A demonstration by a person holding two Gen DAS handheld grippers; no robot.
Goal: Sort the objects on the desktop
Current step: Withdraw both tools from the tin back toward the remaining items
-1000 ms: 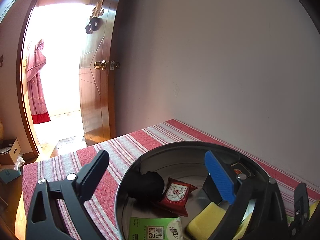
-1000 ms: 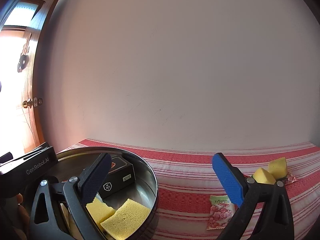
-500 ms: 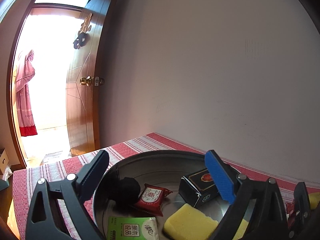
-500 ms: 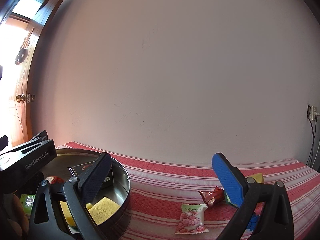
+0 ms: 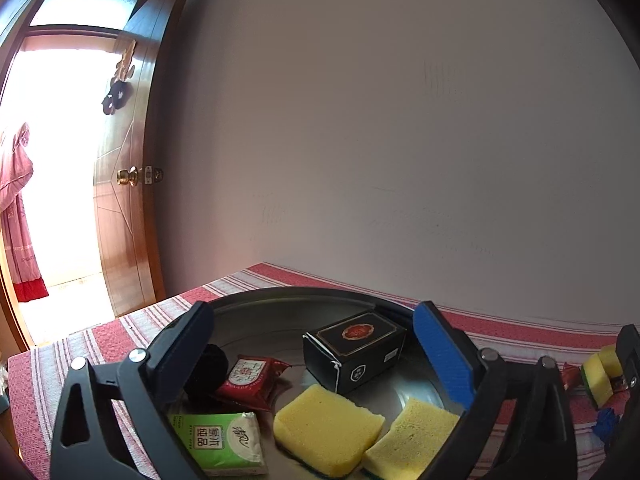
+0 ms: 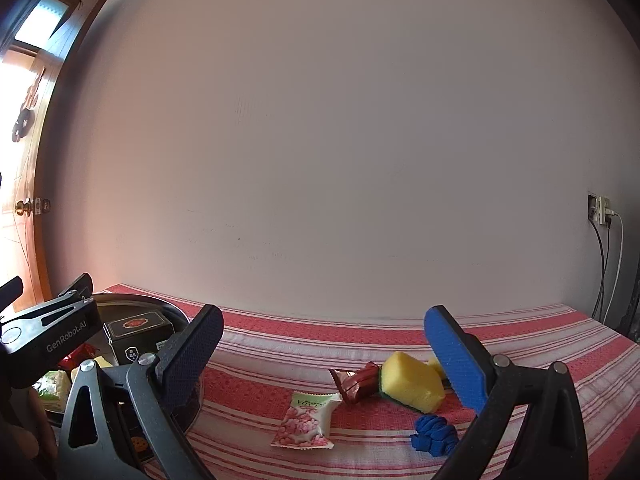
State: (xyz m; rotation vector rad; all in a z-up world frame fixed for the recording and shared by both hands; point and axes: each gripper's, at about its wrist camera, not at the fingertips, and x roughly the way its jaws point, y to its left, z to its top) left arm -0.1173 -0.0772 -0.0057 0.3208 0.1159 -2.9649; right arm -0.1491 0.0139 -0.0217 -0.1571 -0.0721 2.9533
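Steel bowl (image 5: 280, 300) on table (image 6: 400, 340) is holding the sorted stuff. Both grippers, left (image 5: 316, 344) & right (image 6: 320, 354), are hanging open, empty. Right is facing loose items: pink packet (image 6: 306, 420), yellow sponge (image 6: 412, 382). Next: prob. lowering onto one, clamping, carrying to bowl.

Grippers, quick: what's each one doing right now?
Left gripper: open, empty, above the metal pan.
Right gripper: open, empty, facing the yellow sponge.
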